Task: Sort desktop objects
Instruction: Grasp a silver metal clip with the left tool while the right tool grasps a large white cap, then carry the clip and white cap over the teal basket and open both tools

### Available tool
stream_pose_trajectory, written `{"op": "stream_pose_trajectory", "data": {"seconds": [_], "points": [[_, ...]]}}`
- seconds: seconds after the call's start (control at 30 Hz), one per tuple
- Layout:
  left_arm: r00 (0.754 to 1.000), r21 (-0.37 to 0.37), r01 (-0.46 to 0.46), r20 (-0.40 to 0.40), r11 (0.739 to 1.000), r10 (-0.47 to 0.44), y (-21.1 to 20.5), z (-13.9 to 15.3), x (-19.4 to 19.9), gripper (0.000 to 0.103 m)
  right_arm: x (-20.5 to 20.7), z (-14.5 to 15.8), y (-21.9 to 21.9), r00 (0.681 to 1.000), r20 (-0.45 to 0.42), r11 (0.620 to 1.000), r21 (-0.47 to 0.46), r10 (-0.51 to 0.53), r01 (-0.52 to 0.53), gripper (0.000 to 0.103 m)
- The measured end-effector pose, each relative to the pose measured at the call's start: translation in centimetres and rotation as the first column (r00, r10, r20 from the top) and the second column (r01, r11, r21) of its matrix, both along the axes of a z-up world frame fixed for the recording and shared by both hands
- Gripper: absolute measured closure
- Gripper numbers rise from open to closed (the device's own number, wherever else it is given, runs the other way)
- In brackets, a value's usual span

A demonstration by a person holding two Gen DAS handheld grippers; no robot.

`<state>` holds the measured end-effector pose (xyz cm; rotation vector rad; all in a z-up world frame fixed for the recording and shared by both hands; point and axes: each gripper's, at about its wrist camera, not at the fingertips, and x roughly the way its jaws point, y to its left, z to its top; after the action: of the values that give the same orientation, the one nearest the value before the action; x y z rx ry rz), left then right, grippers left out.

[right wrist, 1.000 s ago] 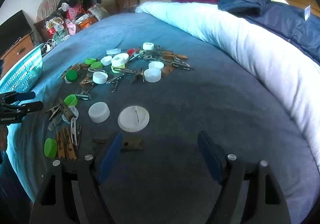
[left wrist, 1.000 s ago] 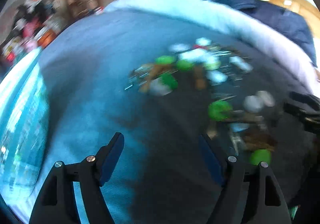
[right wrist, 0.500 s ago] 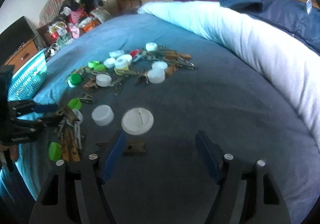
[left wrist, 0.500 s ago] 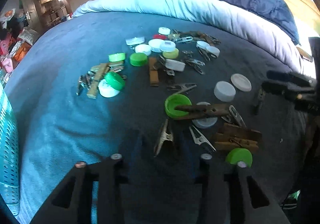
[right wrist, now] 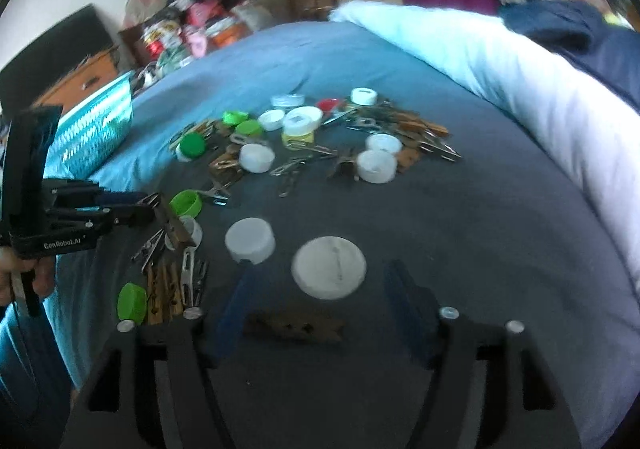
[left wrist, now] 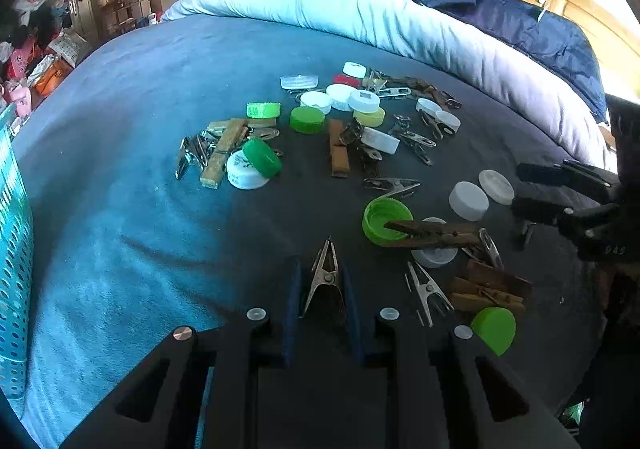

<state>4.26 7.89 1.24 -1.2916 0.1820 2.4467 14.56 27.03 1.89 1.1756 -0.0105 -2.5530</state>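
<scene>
Bottle caps, metal clips and wooden pegs lie scattered on a blue-grey bed cover [left wrist: 120,249]. My left gripper [left wrist: 322,269] points down at the cover. Its jaws are closing, and the blue pads press both sides of a metal clip [left wrist: 325,281]. From the right wrist view the same left gripper [right wrist: 132,205] shows at the left edge. My right gripper [right wrist: 320,269] stands open, jaws still opening, nothing gripped. A brown wooden peg [right wrist: 296,327] lies on the cover between its fingers, and a flat white lid [right wrist: 329,273] lies just ahead. The right gripper [left wrist: 524,189] also shows at the left wrist view's right edge.
A green cap [left wrist: 386,219] with a wooden peg [left wrist: 436,235] across it lies right of the held clip. More pegs and a green cap [left wrist: 494,329] lie nearer. A teal basket [left wrist: 12,249] stands at the left. A rolled white quilt [right wrist: 540,97] borders the far side.
My left gripper has come down and its jaws have gone from wide apart to closed around the metal clip. The right gripper has shifted towards the white lid and wooden peg.
</scene>
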Motion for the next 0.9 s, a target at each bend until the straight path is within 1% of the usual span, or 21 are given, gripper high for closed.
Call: {"op": "stream_pose_trajectory", "data": {"seconds": [0.1,0.27,0.3,0.33,0.47,0.6,0.77,0.9], "points": [[1.000,0.004,-0.004,0.000,1.000,0.004,0.1,-0.1,-0.1,0.081,-0.9,-0.7,-0.1,0.999,0.032,0.999,0.027,-0.029,0.028,0.037],[1.000,0.003,-0.002,0.000,1.000,0.002,0.6,-0.3,-0.5,0.081,-2.0,-0.9,-0.6,0.997,0.054,0.996,0.079,-0.049,0.045,0.042],[1.000,0.004,-0.002,0.000,1.000,0.002,0.6,-0.3,-0.5,0.081,-2.1,-0.9,-0.8,0.997,0.053,0.994,0.101,-0.055,0.050,0.048],[1.000,0.004,-0.001,0.001,1.000,0.001,0.5,-0.2,-0.5,0.081,-2.1,-0.9,-0.9,0.997,0.050,0.992,0.111,-0.060,0.054,0.062],[1.000,0.007,-0.003,-0.006,1.000,0.003,0.7,0.1,-0.3,0.081,-1.4,-0.5,-0.6,0.996,0.030,0.991,0.110,-0.078,0.075,0.061],[0.999,0.007,-0.003,-0.040,1.000,0.003,0.8,1.5,0.3,0.081,-0.7,1.3,0.3,0.994,-0.018,0.990,0.090,-0.108,0.110,0.061],[0.994,0.007,-0.012,-0.105,1.000,0.013,0.6,4.7,0.5,0.081,-0.6,3.9,0.6,0.988,-0.053,0.986,0.077,-0.146,0.150,0.061],[0.985,-0.013,-0.053,-0.164,0.998,0.051,-0.2,7.8,0.3,0.081,-0.8,6.2,0.4,0.982,-0.082,0.982,0.069,-0.170,0.176,0.061]]}}
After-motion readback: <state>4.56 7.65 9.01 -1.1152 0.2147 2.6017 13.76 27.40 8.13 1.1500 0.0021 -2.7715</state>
